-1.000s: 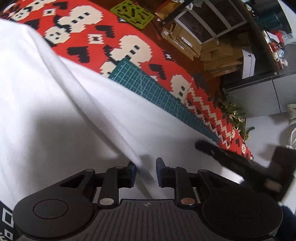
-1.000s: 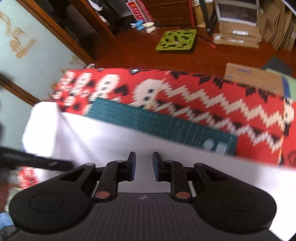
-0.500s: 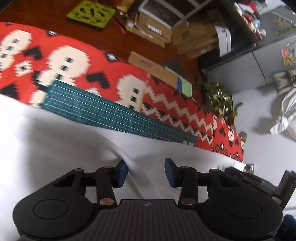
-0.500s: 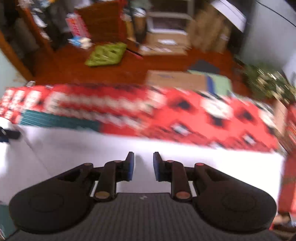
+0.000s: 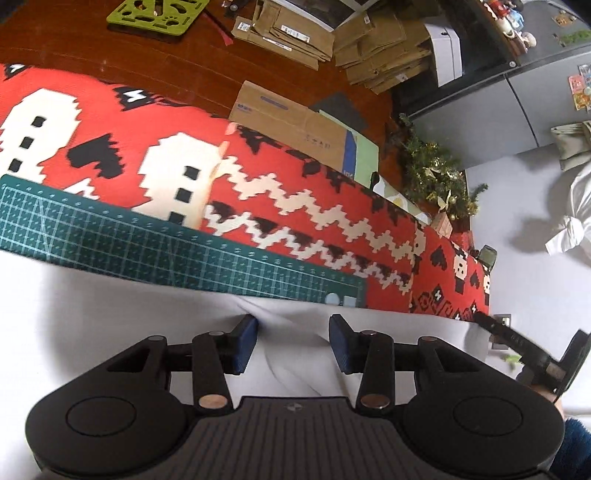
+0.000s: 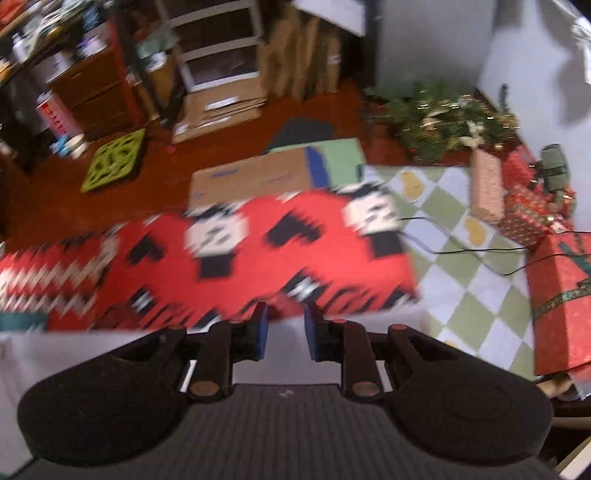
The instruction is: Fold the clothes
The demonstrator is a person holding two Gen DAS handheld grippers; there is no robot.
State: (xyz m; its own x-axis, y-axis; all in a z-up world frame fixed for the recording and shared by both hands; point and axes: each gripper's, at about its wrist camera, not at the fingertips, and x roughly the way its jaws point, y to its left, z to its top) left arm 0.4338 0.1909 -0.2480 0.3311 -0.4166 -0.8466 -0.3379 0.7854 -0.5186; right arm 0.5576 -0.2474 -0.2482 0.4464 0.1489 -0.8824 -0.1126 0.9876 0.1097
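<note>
A white garment (image 5: 110,314) lies spread over a green cutting mat (image 5: 184,254) on a red patterned cloth (image 5: 295,206). My left gripper (image 5: 293,345) stands open just above it, with a soft crease running between its blue pads and nothing held. At the garment's right corner my right gripper (image 5: 491,326) shows as a dark finger. In the blurred right wrist view my right gripper (image 6: 286,334) has its pads close together, with the far edge of the white garment (image 6: 74,354) between them and the red cloth (image 6: 258,258) beyond.
A flat cardboard box (image 5: 291,125) lies past the red cloth on the wooden floor. Christmas greenery (image 6: 443,114) and wrapped red gifts (image 6: 554,295) stand to the right, beside a green-and-white checked mat (image 6: 461,258). A green felt mat (image 5: 159,14) lies farther back.
My left gripper has opened and let go of the raised fold, and the garment has dropped flat. The right wrist view has swung to the right along the garment's edge.
</note>
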